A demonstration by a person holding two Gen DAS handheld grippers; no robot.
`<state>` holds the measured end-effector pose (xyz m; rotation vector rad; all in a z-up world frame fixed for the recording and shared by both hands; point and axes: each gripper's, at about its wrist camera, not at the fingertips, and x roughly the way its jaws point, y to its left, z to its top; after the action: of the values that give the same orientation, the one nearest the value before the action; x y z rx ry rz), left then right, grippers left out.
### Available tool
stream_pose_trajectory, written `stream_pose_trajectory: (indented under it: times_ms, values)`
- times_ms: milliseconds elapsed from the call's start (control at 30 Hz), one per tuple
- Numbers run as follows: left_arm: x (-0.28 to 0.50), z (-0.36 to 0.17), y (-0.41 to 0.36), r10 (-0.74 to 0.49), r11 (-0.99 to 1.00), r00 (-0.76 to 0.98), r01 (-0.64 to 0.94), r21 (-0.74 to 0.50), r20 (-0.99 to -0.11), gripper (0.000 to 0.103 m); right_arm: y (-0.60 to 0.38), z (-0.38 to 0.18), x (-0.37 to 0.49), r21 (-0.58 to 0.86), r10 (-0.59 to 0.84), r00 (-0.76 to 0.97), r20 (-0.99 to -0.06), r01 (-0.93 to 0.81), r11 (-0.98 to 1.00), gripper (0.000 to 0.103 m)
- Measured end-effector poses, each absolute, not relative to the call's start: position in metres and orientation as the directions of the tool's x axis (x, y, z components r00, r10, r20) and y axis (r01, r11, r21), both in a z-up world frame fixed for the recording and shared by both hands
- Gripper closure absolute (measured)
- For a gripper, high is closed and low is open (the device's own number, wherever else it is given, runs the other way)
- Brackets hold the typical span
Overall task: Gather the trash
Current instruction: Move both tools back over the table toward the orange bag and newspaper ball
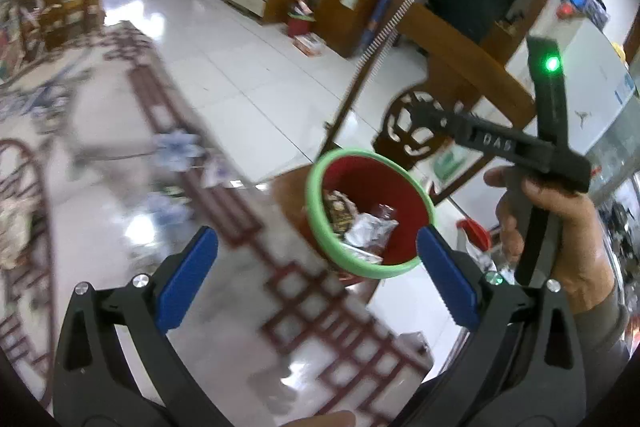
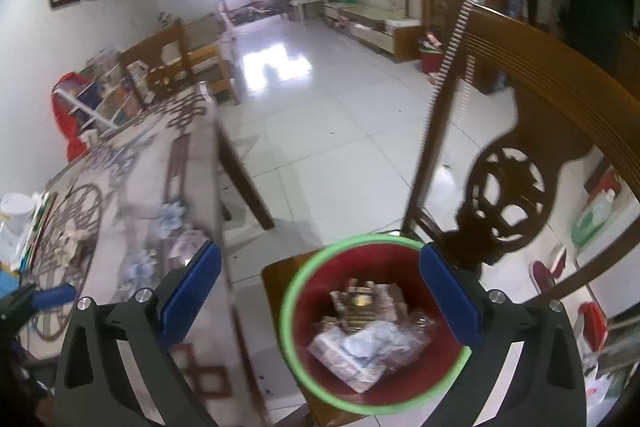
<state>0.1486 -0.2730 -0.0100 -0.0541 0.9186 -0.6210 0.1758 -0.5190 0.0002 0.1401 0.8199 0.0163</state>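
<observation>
Both our grippers, left (image 1: pixel 316 279) and right (image 2: pixel 320 299), stand wide apart with nothing between the pads. We should clear them off the bin's rim before reaching to the patterned table (image 2: pixel 132 163) at left for more. Right of it, on the chair seat (image 2: pixel 276 275), the red bin (image 2: pixel 400 259) holds wrappers (image 2: pixel 360 331) and foil.

Right gripper (image 2: pixel 320 295): jaws wide apart, nothing between blue pads (image 2: pixel 192 291). Below: red bin (image 2: pixel 320 291) with green rim, on wooden chair seat (image 2: pixel 276 275). Inside: crumpled wrappers (image 2: pixel 368 331). Carved chair back (image 2: pixel 508 203) at right. Patterned table (image 2: pixel 120 195) at left, blurred. White tiled floor (image 2: pixel 320 131) beyond.
</observation>
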Motion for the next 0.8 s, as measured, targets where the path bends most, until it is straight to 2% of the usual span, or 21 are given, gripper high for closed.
stream_pose_trajectory:
  times_ms: [233, 433, 600, 800]
  values:
    - [0.124, 0.01, -0.179, -0.441, 0.895, 0.547, 0.331, -0.3, -0.711, 0.005, -0.43, 0.01, 0.167, 0.062, 0.146, 0.675, -0.723, -0.146, 0.987, 0.008]
    - [0.102, 0.007, -0.106, -0.371, 0.928, 0.578, 0.224, -0.297, -0.727, 0.005, -0.38, 0.015, 0.161, 0.079, 0.213, 0.665, -0.715, -0.226, 0.971, 0.007]
    - [0.077, -0.011, -0.075, -0.386, 0.923, 0.54, 0.212, -0.323, -0.748, 0.005, -0.339, 0.012, 0.158, 0.092, 0.257, 0.645, -0.72, -0.279, 0.956, 0.007]
    - [0.048, -0.046, -0.081, -0.398, 0.916, 0.469, 0.251, -0.314, -0.789, 0.005, -0.298, 0.001, 0.162, 0.05, 0.258, 0.611, -0.748, -0.336, 0.94, 0.007]
